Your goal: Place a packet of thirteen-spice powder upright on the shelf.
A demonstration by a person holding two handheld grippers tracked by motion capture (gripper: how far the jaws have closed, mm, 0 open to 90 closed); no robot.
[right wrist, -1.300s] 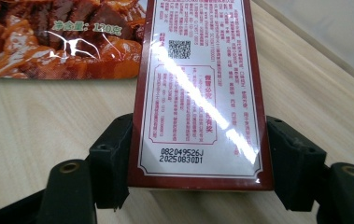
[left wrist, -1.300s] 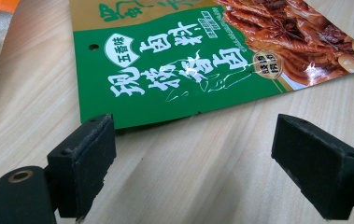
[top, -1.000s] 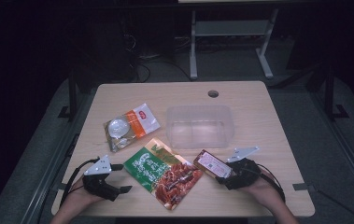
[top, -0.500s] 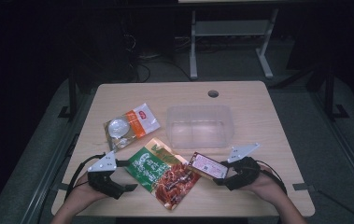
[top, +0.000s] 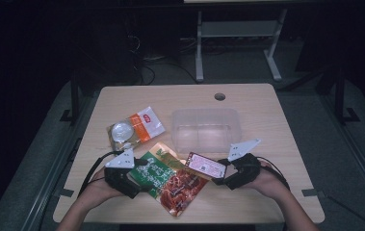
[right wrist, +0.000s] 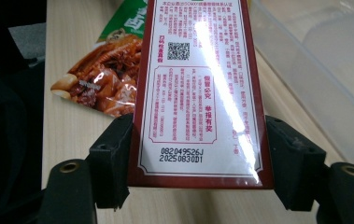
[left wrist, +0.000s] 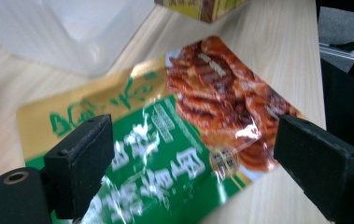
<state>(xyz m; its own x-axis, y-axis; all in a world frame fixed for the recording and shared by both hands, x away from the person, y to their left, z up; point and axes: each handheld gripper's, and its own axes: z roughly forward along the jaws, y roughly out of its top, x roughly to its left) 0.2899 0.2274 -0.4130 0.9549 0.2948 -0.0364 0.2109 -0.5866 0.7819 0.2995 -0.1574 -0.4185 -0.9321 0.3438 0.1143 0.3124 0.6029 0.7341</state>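
Left hand-held gripper (left wrist: 188,163): jaws spread wide over the green end of the flat green, gold and red foil snack pouch (left wrist: 174,140), gripping nothing; whether the pads touch the foil is hard to make out.
Right hand-held gripper (right wrist: 198,163): clamped on the near end of the flat dark-red packet with a white printed panel (right wrist: 198,93), both pads pressed against its long edges.
Foil pouch: lies flat on the light wooden counter (top: 276,125), at the front middle in the high view; its lower corner is cut off in the left gripper view.
Red packet: held over the pouch's red end, just in front of the clear plastic rectangular tub (top: 206,129); its far end runs past the top edge of the right gripper view, and glare washes out part of the print.
Orange and clear sachet (top: 134,129): left of the tub, apart from it; contents too small to tell.
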